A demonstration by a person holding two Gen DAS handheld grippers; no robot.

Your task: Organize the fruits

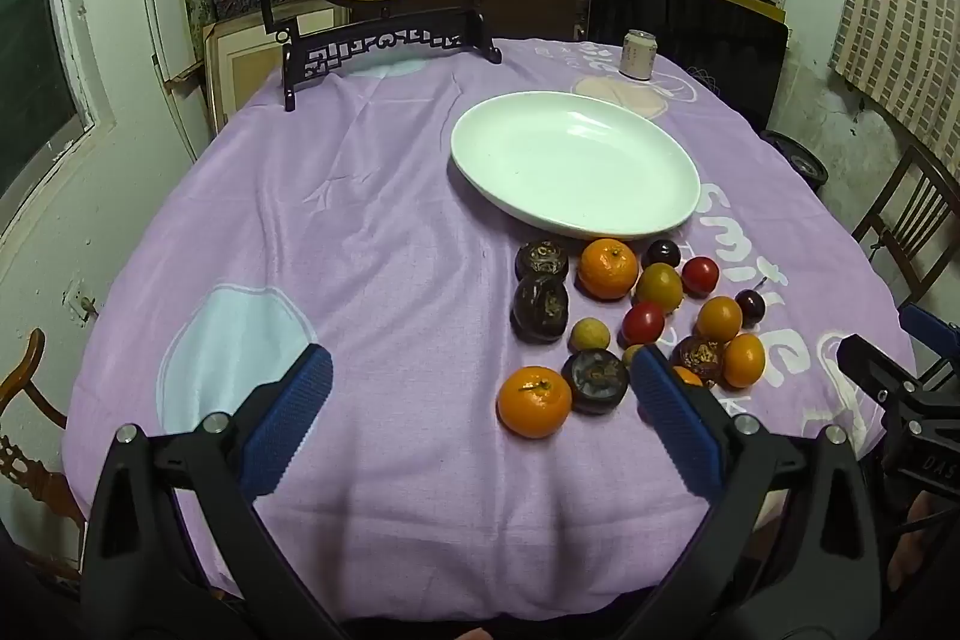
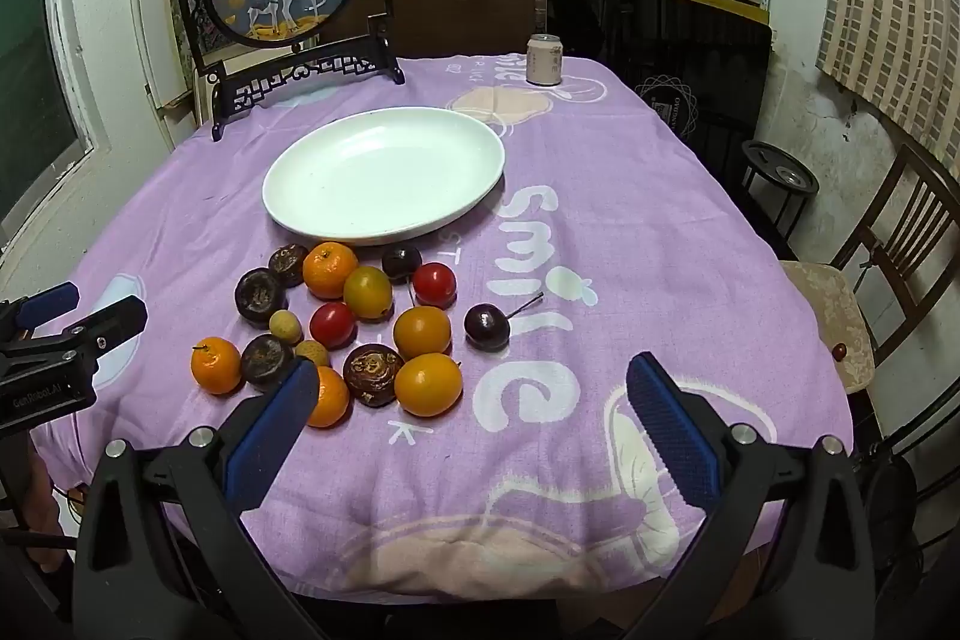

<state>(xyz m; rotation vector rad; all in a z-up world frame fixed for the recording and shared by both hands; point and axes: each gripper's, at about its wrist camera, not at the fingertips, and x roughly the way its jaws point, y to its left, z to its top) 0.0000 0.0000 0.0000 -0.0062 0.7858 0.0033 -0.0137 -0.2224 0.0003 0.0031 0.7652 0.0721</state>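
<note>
Storage room, shelves of flat wooden boxes behind; table under a lilac printed tablecloth (image 2: 600, 244). Empty white oval ceramic plate (image 2: 384, 175) sits mid-table toward the far edge. Loose cluster of small round fruits (image 2: 366, 322) (orange mandarins, red and yellow tomatoes, dark wrinkled fruits, dark cherries) lies on the cloth between plate and near edge, just short of the plate's near rim.

Left gripper (image 1: 480, 394): blue-padded jaws spread wide, nothing between them, pitched down over the near edge; cluster lies ahead and to its right, nearest orange mandarin (image 1: 534, 402) just inside its right finger.

Right gripper (image 2: 474, 400): jaws likewise spread and empty; cluster ahead-left.

Judgement: both about equally near; no fruit is on the plate yet.
</note>
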